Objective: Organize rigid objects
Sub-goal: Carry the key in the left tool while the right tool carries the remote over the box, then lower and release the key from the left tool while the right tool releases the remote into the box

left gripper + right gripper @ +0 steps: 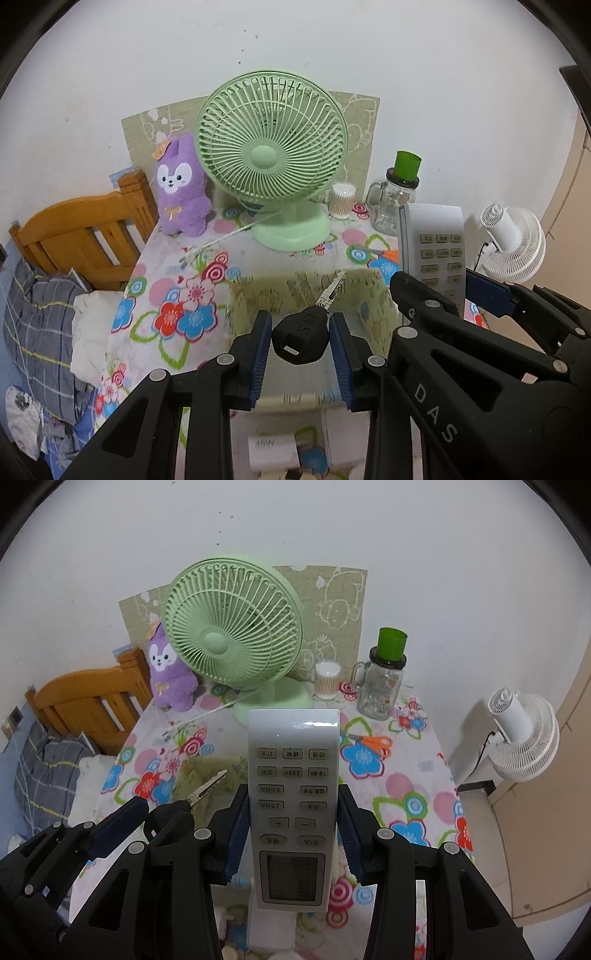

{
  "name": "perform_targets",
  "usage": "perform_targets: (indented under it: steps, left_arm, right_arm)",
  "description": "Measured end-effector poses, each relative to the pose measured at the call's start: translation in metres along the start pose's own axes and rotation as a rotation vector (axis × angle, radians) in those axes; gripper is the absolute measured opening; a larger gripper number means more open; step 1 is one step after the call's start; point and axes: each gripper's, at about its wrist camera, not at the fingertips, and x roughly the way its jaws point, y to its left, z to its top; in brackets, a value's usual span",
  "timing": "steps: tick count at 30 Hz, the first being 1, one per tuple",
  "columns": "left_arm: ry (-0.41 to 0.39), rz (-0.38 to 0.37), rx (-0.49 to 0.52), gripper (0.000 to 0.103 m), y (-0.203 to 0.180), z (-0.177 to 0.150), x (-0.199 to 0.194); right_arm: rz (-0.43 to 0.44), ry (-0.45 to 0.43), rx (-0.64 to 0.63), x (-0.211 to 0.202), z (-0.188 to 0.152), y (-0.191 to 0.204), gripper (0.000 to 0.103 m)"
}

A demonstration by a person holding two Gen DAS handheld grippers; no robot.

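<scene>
Floral table (413, 775); remote (293, 805) lengthwise away, key (306, 332) blade forward.

Both tools are built alike. The left gripper (300, 350) is matte black plastic, its two arms made of angular struts with long triangular cut-outs that show the floral cloth behind. Round silver-grey pivot pins sit at each joint. The fingers (258, 354) end in flat blue pads with fine ribbing along their inner faces. The right gripper (293, 830) has the same black frame, the same pale pins and the same ribbed blue pads (236, 834). Seen from the left camera, its outer strut carries the raised grey letters "DAS" and a small dark screw near the tip.
</scene>
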Motion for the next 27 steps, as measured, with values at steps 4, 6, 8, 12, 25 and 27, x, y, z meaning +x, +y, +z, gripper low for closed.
perform_targets:
  steps: [4, 6, 8, 12, 25, 27]
  left_arm:
    - [0.002, 0.007, -0.006, 0.032, 0.003, 0.007, 0.017]
    - [0.011, 0.017, -0.009, 0.032, 0.004, 0.008, 0.028]
    - [0.022, 0.025, -0.012, 0.032, 0.004, 0.008, 0.038]
    - [0.054, 0.031, -0.023, 0.032, 0.007, 0.003, 0.058]
    - [0.156, 0.063, -0.056, 0.032, 0.013, -0.016, 0.104]
    - [0.168, 0.067, -0.067, 0.032, 0.015, -0.018, 0.110]
  right_arm:
    - [-0.012, 0.003, 0.001, 0.018, 0.008, -0.001, 0.048]
    - [-0.017, 0.012, 0.003, 0.030, 0.010, -0.001, 0.048]
    - [-0.021, 0.022, 0.005, 0.040, 0.010, -0.001, 0.048]
    - [-0.027, 0.057, 0.005, 0.062, 0.005, -0.002, 0.048]
    - [-0.013, 0.172, 0.014, 0.119, -0.014, 0.000, 0.048]
    - [-0.010, 0.186, 0.013, 0.125, -0.016, 0.002, 0.048]
